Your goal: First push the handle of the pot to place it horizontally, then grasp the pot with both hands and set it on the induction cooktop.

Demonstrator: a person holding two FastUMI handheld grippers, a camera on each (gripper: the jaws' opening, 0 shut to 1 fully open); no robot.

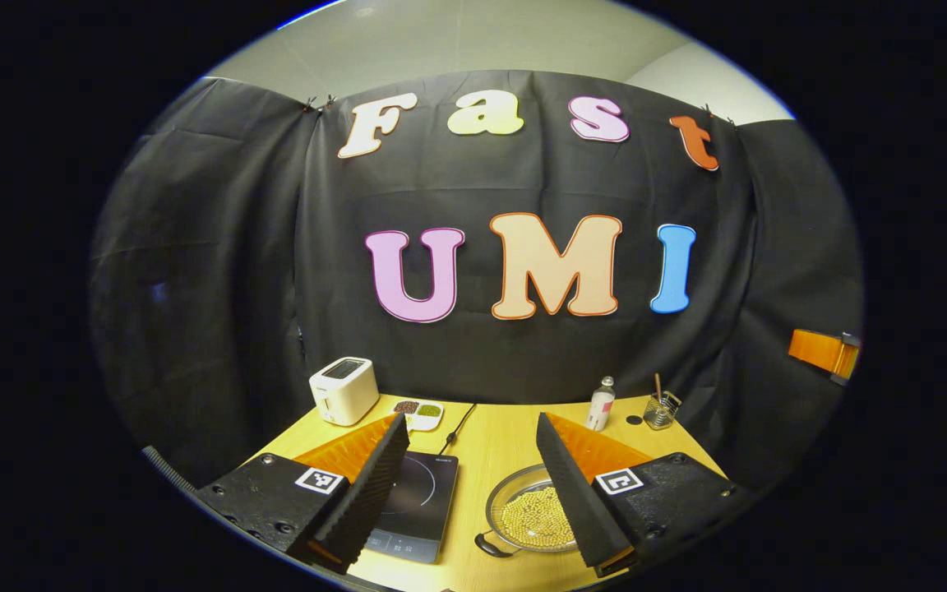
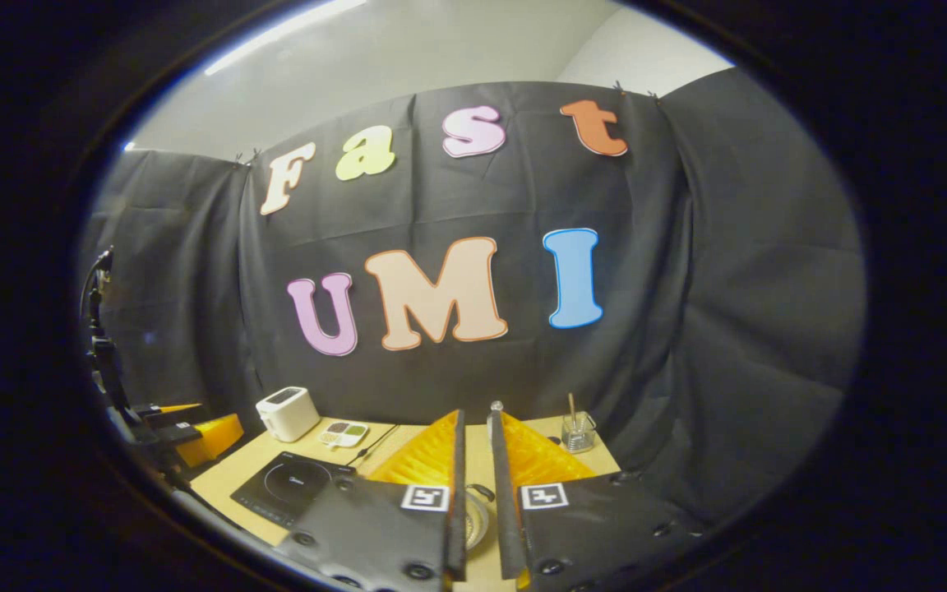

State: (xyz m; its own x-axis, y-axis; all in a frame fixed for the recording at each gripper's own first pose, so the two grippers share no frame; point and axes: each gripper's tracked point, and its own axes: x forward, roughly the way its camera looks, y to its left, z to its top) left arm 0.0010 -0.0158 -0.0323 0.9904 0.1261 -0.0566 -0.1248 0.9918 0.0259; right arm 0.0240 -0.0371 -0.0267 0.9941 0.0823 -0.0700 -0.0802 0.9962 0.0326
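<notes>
On the wooden table (image 1: 490,444), near its front edge, the pot (image 1: 533,516) sits to the right of the induction cooktop (image 1: 416,503), just beside it but not on it; it is a shallow metal pan filled with small pale beads, and a dark loop handle (image 1: 491,546) shows at its near-left rim. Above it hangs the left gripper (image 1: 473,485), its fingers spread wide and holding nothing, one over the cooktop and the other over the pot's right part, which looks like readiness for the later two-handed grasp rather than a grip now. Higher up, the right gripper (image 2: 473,493) has its fingers drawn nearly together with a narrow gap between them, gripping nothing; through that gap a sliver of the pot and a handle shows, so a narrowed tip aimed there probably suits pushing the handle round. Along the back wall stand a toaster (image 1: 344,390), a small two-part dish (image 1: 418,411), a bottle (image 1: 601,404) and a glass jar (image 1: 660,411), well apart from the working area. Neither step of the task appears begun.
</notes>
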